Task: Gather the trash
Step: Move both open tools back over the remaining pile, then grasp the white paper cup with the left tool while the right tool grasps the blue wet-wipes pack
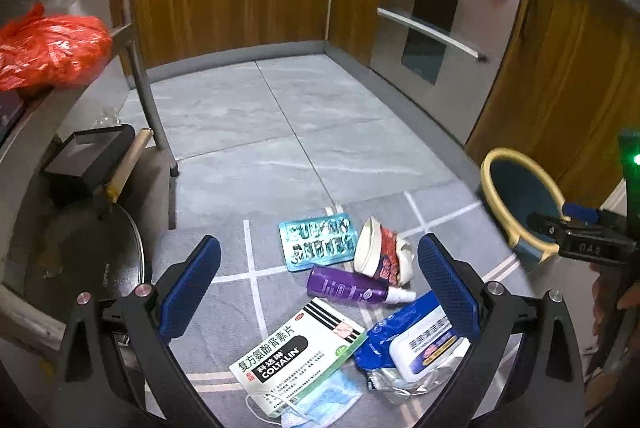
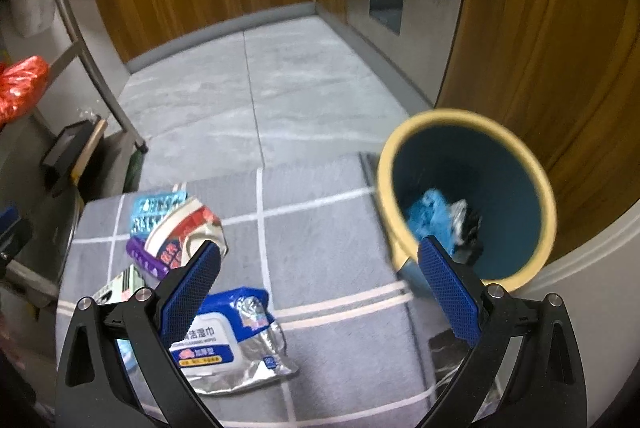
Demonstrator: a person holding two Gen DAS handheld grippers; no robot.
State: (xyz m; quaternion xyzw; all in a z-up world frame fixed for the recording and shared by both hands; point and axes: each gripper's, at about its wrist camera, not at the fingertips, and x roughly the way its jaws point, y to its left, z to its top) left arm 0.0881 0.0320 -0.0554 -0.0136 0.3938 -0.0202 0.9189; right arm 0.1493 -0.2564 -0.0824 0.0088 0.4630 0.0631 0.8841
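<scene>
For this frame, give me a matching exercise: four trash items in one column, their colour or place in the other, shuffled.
Items:
1. spray bottle
2. blister pack
3. surgical face mask
4. crumpled blue piece

Descriptions:
A. inside the yellow-rimmed blue bin
B. purple, lying on its side
C. teal, farthest out on the grey mat
D. light blue, under the COLTALIN box

Pairs: 1-B, 2-C, 3-D, 4-A

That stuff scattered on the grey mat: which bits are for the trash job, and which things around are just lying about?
For the job:
blister pack
crushed paper cup
purple spray bottle
medicine box
face mask
wet-wipes pack
bin, already holding some trash

Just lying about:
orange plastic bags
black box
pan lid
</scene>
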